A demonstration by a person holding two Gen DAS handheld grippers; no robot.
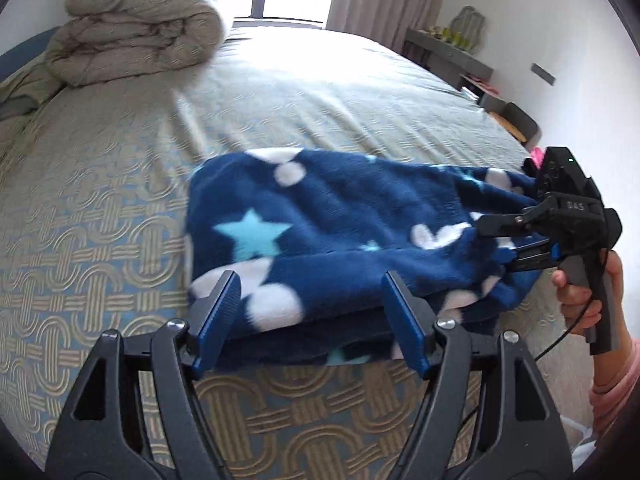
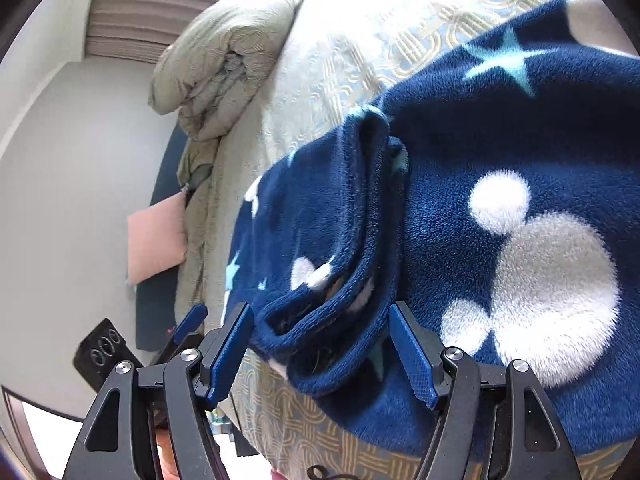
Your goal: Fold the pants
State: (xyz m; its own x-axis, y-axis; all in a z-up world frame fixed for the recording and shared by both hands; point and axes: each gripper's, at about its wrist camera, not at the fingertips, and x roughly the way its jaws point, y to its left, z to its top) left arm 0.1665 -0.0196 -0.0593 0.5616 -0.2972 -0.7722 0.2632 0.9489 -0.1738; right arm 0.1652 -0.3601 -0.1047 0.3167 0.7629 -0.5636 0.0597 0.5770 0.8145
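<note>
The pants point(image 1: 360, 216) are dark blue fleece with white dots and pale blue stars. They lie folded in a thick stack near the bed's front edge. My left gripper point(image 1: 312, 314) stands open over the near edge of the stack, its blue pads wide apart and the fabric running under both. My right gripper point(image 1: 506, 240) is at the stack's right end, held by a hand point(image 1: 580, 296). In the right wrist view this gripper point(image 2: 322, 354) is open, and a rolled hem of the pants point(image 2: 328, 320) bulges between its pads without being squeezed.
The patterned bedspread point(image 1: 320, 92) covers the whole bed. A rolled beige duvet point(image 1: 144, 28) sits at the far left corner. A grey desk point(image 1: 448, 52) and a chair point(image 1: 520, 120) stand by the right wall. A pink pillow point(image 2: 156, 236) leans beside the bed.
</note>
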